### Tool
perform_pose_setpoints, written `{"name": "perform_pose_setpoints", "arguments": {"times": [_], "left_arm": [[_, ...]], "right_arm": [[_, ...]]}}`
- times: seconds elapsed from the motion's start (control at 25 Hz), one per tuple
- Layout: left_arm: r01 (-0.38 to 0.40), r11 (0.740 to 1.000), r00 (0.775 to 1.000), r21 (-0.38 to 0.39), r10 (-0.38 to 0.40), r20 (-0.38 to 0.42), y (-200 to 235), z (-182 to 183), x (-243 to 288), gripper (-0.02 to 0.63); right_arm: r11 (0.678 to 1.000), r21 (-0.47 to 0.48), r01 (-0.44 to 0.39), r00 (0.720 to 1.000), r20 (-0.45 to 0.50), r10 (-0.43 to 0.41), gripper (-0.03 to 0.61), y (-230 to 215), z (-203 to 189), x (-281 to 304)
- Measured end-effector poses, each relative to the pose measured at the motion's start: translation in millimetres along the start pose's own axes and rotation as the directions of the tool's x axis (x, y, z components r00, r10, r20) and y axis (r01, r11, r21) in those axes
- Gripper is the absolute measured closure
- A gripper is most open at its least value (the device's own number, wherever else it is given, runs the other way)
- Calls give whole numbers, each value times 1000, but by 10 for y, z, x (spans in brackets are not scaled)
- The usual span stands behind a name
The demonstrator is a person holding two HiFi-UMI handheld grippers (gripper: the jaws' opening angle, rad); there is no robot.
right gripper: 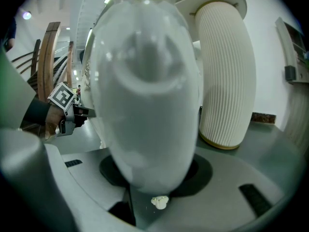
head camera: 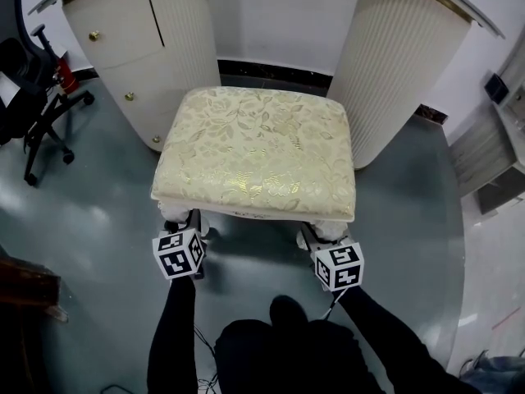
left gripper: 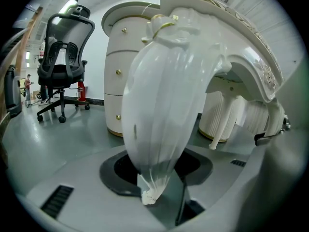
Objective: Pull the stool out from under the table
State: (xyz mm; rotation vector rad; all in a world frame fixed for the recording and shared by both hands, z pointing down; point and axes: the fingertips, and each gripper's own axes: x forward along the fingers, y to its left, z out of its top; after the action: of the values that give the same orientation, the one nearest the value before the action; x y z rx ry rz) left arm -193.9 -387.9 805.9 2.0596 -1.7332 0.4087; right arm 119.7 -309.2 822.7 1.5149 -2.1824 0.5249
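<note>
The stool (head camera: 258,150), with its cream floral cushion and white carved legs, stands on the grey floor in front of the gap between the table's two pedestals. My left gripper (head camera: 185,222) is shut on the stool's front left leg (left gripper: 159,115), which fills the space between the jaws in the left gripper view. My right gripper (head camera: 315,236) is shut on the front right leg (right gripper: 145,100), a blurred white bulge close to the camera. The left gripper's marker cube (right gripper: 63,97) shows in the right gripper view. The legs' feet are hidden under the cushion in the head view.
The table's left pedestal (head camera: 139,48) has drawers with gold knobs; the ribbed right pedestal (head camera: 402,64) stands close to the stool's back right corner. A black office chair (head camera: 29,80) and a red extinguisher (head camera: 66,77) are far left. A dark wooden piece (head camera: 25,290) lies lower left.
</note>
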Motion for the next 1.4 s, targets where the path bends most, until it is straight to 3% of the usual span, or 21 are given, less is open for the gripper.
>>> {"name": "perform_pose_setpoints", "arguments": {"times": [0.44,0.6,0.88,1.12,1.4], "left_arm": [[15,1000,999,13,-16,48,-11,18,-27,413],[6,1000,999,-17,-6,50,-13,-26,-12,413],[-54,996,997,-75,50,-57,20,-256,-160,411],[-85,991,983,-102,66,-173,-77,-410,-441,411],[-144,984,961,-110,112,-254,-163,-200,-874,411]], "right_arm": [[1000,14,-4,1000,-10,4,397,14,-21,-9],[1000,25,6,1000,-27,-5,393,-7,-56,2],[994,91,59,987,-152,-45,385,-29,-155,-95],[981,169,95,961,-272,-46,377,-17,-175,-251],[966,219,137,923,-382,-44,374,82,-66,-688]]}}
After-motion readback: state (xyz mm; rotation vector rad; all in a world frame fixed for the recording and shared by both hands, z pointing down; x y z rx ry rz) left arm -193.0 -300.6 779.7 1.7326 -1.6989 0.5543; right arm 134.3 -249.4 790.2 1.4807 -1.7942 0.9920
